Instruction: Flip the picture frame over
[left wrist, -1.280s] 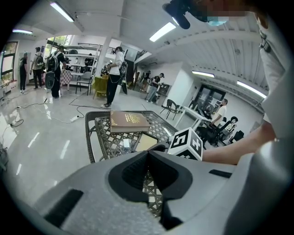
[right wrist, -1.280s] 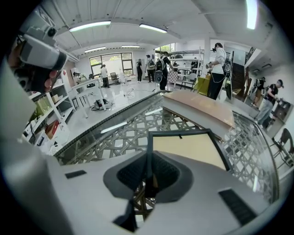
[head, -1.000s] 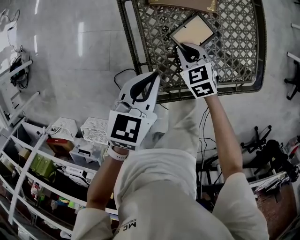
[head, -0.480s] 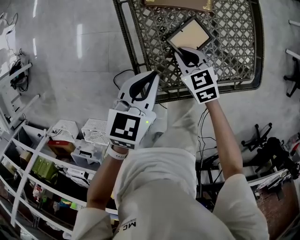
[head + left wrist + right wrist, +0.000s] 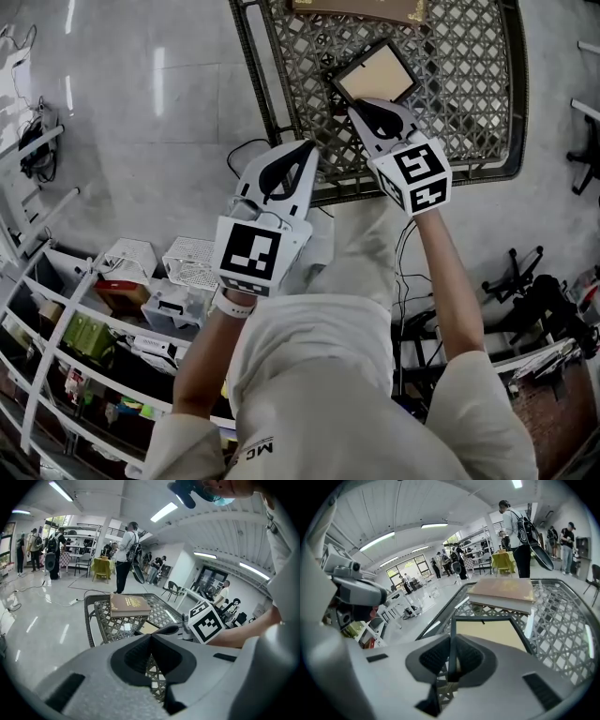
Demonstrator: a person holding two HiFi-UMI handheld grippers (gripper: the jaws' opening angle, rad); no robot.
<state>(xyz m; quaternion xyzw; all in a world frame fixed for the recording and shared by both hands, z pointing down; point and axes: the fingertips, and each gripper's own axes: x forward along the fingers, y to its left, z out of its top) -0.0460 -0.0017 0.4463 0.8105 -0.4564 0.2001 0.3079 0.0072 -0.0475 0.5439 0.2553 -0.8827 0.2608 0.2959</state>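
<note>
right claw [image 5: 357, 104] | on picture frame [image 5: 379, 72] near edge | lattice table [image 5: 469, 56]

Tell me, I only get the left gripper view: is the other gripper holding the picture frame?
Observer: Yes. The right gripper view shows the right gripper shut on the picture frame, on its dark left edge.
Operator: What's in the frame?
Observer: Only a plain tan face; no picture shows.
Operator: Where's my gripper from above?
Observer: The head view shows the left gripper with its tip over the near left corner of the table.
</note>
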